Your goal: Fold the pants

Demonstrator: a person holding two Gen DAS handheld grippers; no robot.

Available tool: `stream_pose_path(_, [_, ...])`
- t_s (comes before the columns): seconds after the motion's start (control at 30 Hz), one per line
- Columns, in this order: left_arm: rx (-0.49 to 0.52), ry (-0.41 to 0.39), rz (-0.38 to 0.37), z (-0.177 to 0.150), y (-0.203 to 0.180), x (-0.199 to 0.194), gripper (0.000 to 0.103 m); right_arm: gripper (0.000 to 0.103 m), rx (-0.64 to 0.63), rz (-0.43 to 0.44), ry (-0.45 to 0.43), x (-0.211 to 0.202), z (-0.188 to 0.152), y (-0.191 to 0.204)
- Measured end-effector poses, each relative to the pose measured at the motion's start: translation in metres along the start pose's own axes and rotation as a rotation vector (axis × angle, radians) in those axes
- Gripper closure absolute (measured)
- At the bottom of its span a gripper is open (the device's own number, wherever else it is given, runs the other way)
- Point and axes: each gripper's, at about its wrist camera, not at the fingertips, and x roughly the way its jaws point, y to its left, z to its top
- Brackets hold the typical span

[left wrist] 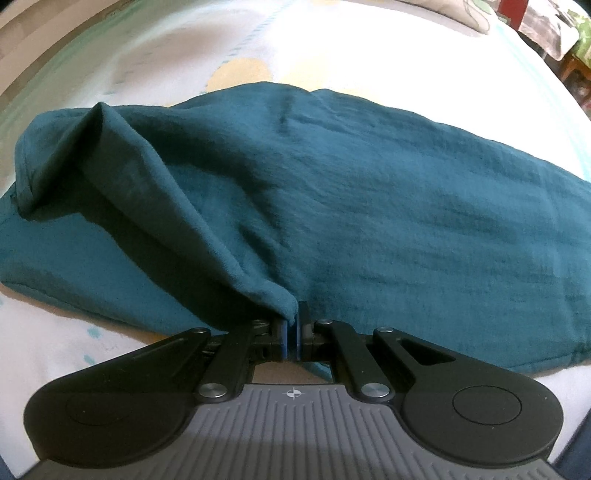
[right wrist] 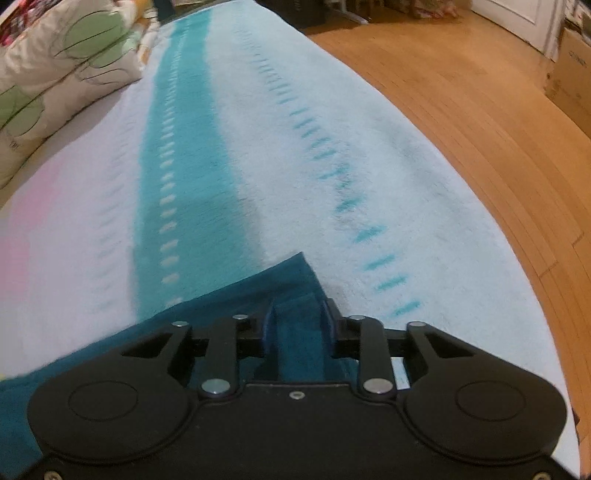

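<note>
The teal pants (left wrist: 369, 203) lie spread across a pale bedcover (left wrist: 166, 48) in the left wrist view. My left gripper (left wrist: 294, 317) is at their near edge, shut on a pinch of the fabric. From that pinch a raised fold (left wrist: 147, 173) runs up to the far left. In the right wrist view a corner of the pants (right wrist: 258, 291) lies on a striped blanket (right wrist: 295, 147). My right gripper (right wrist: 299, 317) sits over that corner. Its jaws stand narrowly apart, with a bunched ridge of the cloth filling the gap between them.
A flowered pillow (right wrist: 55, 74) lies at the far left of the blanket. The blanket's right edge drops to a wooden floor (right wrist: 480, 147), where a cardboard box (right wrist: 569, 74) stands. Patterned clutter (left wrist: 554, 22) sits beyond the bed's far right corner.
</note>
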Motion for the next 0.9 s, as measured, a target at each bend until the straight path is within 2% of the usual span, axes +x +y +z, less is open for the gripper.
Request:
stream_pose_path(0.03, [-0.004,0.0,-0.002,-0.001,0.002,-0.004,0.099,0.094,-0.009,-0.001,-0.007,-0.001,-0.001,0.001])
stream_pose_path(0.2, [-0.059,-0.033,-0.022,0.002,0.007,-0.008,0.1,0.094,-0.003,0.006,-0.091,-0.022,0.006,0.007])
stream_pose_path(0.33, [-0.006,-0.126,-0.015,0.004,-0.002,-0.024,0.1,0.095,0.01,0.025,-0.142,-0.029,0.022,0.009])
stream_pose_path(0.4, [0.014,-0.143,-0.022,0.006,-0.006,-0.024,0.099,0.095,0.009,-0.011,-0.159,-0.022,0.029,0.012])
stream_pose_path(0.43, [0.014,-0.136,-0.019,0.006,-0.006,-0.021,0.099,0.099,0.011,-0.029,-0.161,-0.018,0.031,0.012])
stream_pose_path(0.57, [-0.013,-0.044,-0.017,0.004,-0.003,0.001,0.099,0.095,0.021,-0.019,-0.08,-0.001,0.038,0.004])
stream_pose_path(0.63, [-0.019,-0.043,-0.022,0.001,0.002,0.004,0.099,0.085,0.03,-0.013,-0.077,-0.015,0.031,-0.001])
stream_pose_path(0.67, [-0.015,-0.045,-0.024,0.0,0.003,0.004,0.099,0.085,0.02,0.0,-0.075,-0.024,0.026,-0.004])
stream_pose_path(0.77, [-0.01,-0.04,-0.024,0.001,0.005,0.004,0.099,0.085,-0.004,0.025,-0.034,-0.051,0.001,-0.014])
stream_pose_path(0.9, [-0.015,-0.037,-0.015,-0.001,-0.002,0.0,0.099,0.085,-0.001,0.07,0.047,-0.076,-0.052,-0.035])
